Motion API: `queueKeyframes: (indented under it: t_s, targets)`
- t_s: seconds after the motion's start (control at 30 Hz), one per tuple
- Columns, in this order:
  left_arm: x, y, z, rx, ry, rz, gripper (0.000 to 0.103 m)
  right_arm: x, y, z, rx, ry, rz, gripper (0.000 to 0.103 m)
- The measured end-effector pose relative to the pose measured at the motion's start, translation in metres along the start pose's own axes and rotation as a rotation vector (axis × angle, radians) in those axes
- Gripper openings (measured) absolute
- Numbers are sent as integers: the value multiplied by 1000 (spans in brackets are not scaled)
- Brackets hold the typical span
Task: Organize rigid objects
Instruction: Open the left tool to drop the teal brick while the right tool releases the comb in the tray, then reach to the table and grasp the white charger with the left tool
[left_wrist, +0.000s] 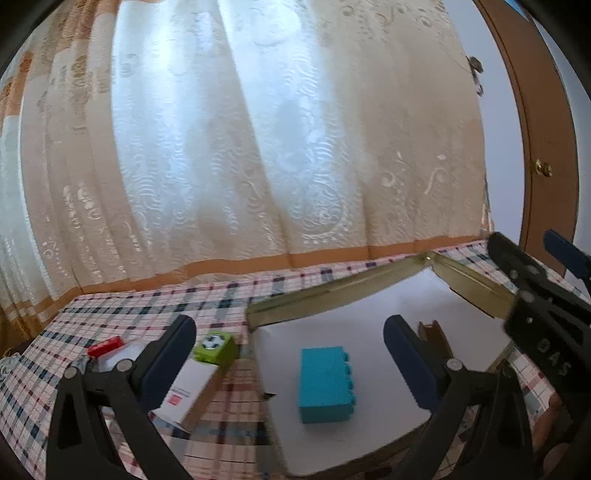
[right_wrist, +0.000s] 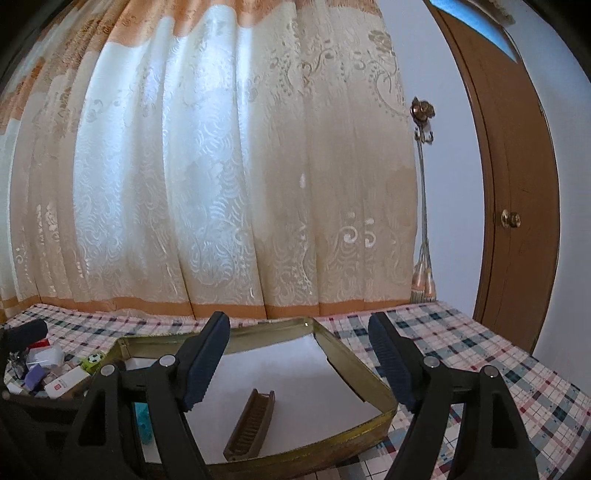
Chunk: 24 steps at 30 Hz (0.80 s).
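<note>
Left gripper (left_wrist: 291, 365) jaws wide, empty | right gripper (right_wrist: 299, 362) jaws wide, empty | risk: clipping tray (right_wrist: 354, 365) rim, nudging teal block (left_wrist: 327, 384) or comb (right_wrist: 251, 424)

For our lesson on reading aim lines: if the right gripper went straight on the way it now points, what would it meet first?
Nothing is near: the right gripper, fingers open and empty, points almost level above the tray, so probably the curtain, though depth is unclear.

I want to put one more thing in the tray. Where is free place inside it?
The tray has bare white floor between the brown comb and its far and right walls. The teal block takes the left part. Left of the tray, the table is crowded with small items.
</note>
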<state>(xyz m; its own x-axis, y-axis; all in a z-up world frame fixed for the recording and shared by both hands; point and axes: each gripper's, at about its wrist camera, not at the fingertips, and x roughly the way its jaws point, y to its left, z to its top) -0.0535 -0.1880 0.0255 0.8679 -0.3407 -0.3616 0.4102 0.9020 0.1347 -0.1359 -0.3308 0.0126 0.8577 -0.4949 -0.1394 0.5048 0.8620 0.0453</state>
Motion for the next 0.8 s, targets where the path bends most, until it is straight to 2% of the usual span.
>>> queueKeyframes:
  t_s: [0.13,0.27,0.43,0.8]
  targets:
    - [-7,22,4,-28,-7,7,103,-8,1,1,5,-59,14,80]
    - [-12,51,1,-61,7,18,103,-7,13,-2,-52,-52,16,80]
    - [-13,81,-6,-27,-14,110,103,-12,30,-5,-115,-57,20,80]
    - [-6,140,-23,-124,26,149,103,-22,57,6,-52,-9,95,80]
